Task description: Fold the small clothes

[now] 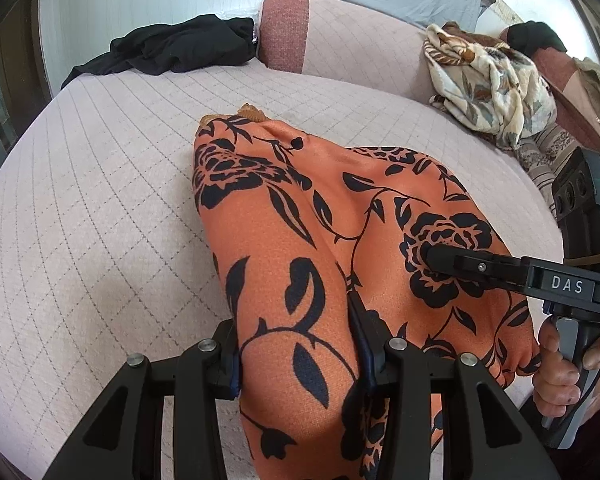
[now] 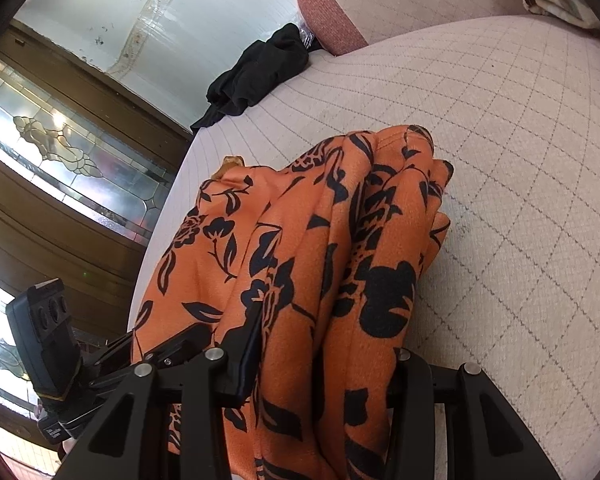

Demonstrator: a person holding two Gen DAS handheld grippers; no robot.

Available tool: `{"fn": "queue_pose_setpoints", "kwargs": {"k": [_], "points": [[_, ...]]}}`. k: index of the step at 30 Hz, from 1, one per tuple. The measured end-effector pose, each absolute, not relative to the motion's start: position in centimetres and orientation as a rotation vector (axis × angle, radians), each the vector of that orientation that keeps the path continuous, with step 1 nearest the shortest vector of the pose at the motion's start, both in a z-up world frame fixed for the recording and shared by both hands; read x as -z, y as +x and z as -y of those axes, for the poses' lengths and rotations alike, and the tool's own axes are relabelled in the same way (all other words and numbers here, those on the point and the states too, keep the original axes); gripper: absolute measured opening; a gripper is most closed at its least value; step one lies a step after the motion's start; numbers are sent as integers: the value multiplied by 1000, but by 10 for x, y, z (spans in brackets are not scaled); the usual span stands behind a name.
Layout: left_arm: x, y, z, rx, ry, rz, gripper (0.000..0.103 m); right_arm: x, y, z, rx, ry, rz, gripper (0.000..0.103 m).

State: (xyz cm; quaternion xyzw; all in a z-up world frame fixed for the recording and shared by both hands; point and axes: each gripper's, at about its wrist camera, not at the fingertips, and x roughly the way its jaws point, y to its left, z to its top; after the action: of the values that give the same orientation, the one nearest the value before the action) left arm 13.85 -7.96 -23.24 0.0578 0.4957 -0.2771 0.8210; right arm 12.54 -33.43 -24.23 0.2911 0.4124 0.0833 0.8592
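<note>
An orange garment with a black flower print [image 1: 320, 220] lies bunched on the pale quilted bed [image 1: 100, 220]. My left gripper [image 1: 298, 344] is shut on a thick fold of it at the near end. My right gripper [image 1: 440, 260] comes in from the right and holds the same cloth. In the right wrist view the garment [image 2: 300, 248] hangs in folds between the fingers of my right gripper [image 2: 324, 364], which is shut on it. The left gripper [image 2: 176, 344] shows at the lower left, partly hidden by the cloth.
A black garment [image 1: 180, 46] lies at the far left edge of the bed and also shows in the right wrist view [image 2: 260, 72]. A cream floral cloth [image 1: 488, 84] is heaped at the far right. A pink bolster [image 1: 340, 36] runs along the back.
</note>
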Motion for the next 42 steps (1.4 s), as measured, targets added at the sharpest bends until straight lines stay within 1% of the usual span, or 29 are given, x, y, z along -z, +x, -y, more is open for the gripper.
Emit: {"fn": "queue_pose_setpoints", "kwargs": {"k": [2, 3, 5, 7, 9, 15, 18, 19, 20, 21, 22, 23, 24, 25, 26, 28, 30, 32, 35, 38, 41, 42], "points": [[239, 141, 80, 573, 119, -1079, 48, 248, 129, 333, -159, 600, -881, 44], [241, 143, 80, 567, 113, -1088, 51, 252, 131, 332, -144, 594, -895, 44], [241, 144, 77, 551, 100, -1096, 56, 258, 132, 335, -129, 610, -913, 50], [239, 143, 76, 535, 111, -1093, 58, 257, 130, 339, -118, 640, -921, 52], [236, 137, 74, 515, 130, -1078, 62, 246, 123, 338, -84, 593, -908, 53], [219, 106, 61, 440, 176, -981, 65, 206, 69, 326, 91, 415, -742, 53], [214, 91, 48, 400, 172, -954, 66, 186, 44, 311, 53, 348, -641, 53], [215, 88, 43, 384, 170, -951, 66, 182, 38, 304, 25, 333, -617, 50], [217, 86, 39, 368, 169, -956, 70, 179, 35, 297, -5, 319, -604, 42], [220, 86, 38, 356, 173, -967, 74, 180, 34, 290, -34, 308, -609, 38], [225, 87, 37, 343, 182, -983, 76, 184, 37, 286, -49, 304, -640, 38], [232, 88, 36, 329, 194, -1002, 80, 193, 43, 283, -56, 313, -688, 38], [238, 91, 35, 324, 198, -1028, 81, 207, 51, 281, -65, 339, -770, 37], [239, 93, 34, 333, 181, -1044, 81, 227, 60, 281, -73, 375, -889, 37], [237, 93, 32, 331, 161, -1055, 81, 239, 62, 282, -50, 387, -935, 30], [224, 90, 29, 322, 146, -1047, 81, 228, 55, 279, -22, 348, -901, 28], [205, 82, 28, 302, 164, -994, 80, 212, 46, 273, -13, 312, -896, 28], [182, 74, 26, 286, 171, -933, 81, 193, 31, 268, -14, 278, -851, 32], [139, 58, 24, 266, 155, -829, 81, 167, 8, 263, -4, 247, -790, 32], [106, 42, 23, 243, 160, -728, 89, 139, -16, 257, 7, 238, -718, 32], [78, 24, 27, 221, 180, -638, 90, 113, -34, 250, 24, 218, -652, 33], [72, 21, 29, 217, 184, -624, 93, 105, -40, 249, 11, 233, -680, 33]]}}
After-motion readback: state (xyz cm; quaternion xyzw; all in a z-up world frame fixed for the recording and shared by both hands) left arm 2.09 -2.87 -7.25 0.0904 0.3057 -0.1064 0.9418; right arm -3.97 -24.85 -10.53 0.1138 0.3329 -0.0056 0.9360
